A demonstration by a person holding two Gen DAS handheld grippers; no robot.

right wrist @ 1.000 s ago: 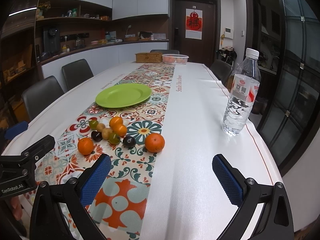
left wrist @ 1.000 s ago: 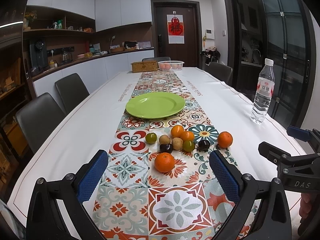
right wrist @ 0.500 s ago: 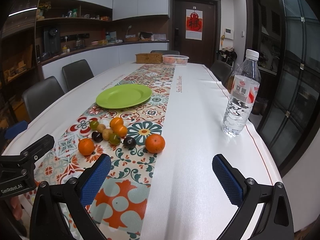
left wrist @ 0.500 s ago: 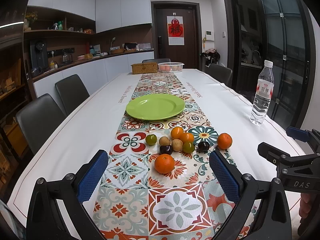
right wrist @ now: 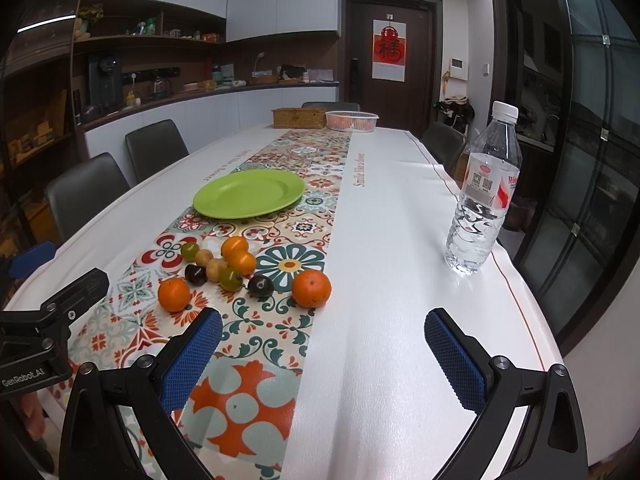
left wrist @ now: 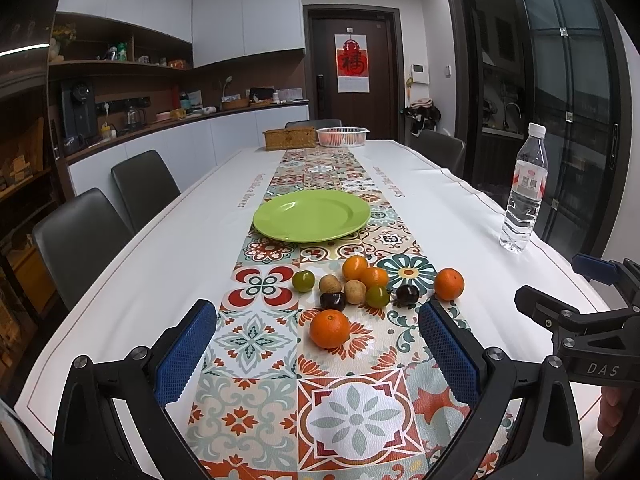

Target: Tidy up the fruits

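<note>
Several small fruits lie in a loose cluster [left wrist: 360,286] [right wrist: 224,264] on the patterned table runner: oranges, green and brown round fruits, and two dark ones. One orange [left wrist: 329,328] [right wrist: 173,294] lies nearest the left gripper, another orange [left wrist: 449,284] [right wrist: 311,288] at the cluster's right end. An empty green plate [left wrist: 312,216] [right wrist: 249,193] sits beyond the fruits. My left gripper [left wrist: 318,354] is open above the runner, just short of the near orange. My right gripper [right wrist: 324,360] is open over the white cloth, right of the fruits. Both hold nothing.
A water bottle [left wrist: 524,196] [right wrist: 482,196] stands near the table's right edge. A wicker box [left wrist: 290,138] and a white basket [left wrist: 342,136] sit at the far end. Dark chairs [left wrist: 80,236] line the left side. A hand [left wrist: 612,412] shows at lower right.
Both views have tilted or shifted slightly, so the plate and fruits sit a little lower in frame. Both grippers stay open and the fruits have not moved.
</note>
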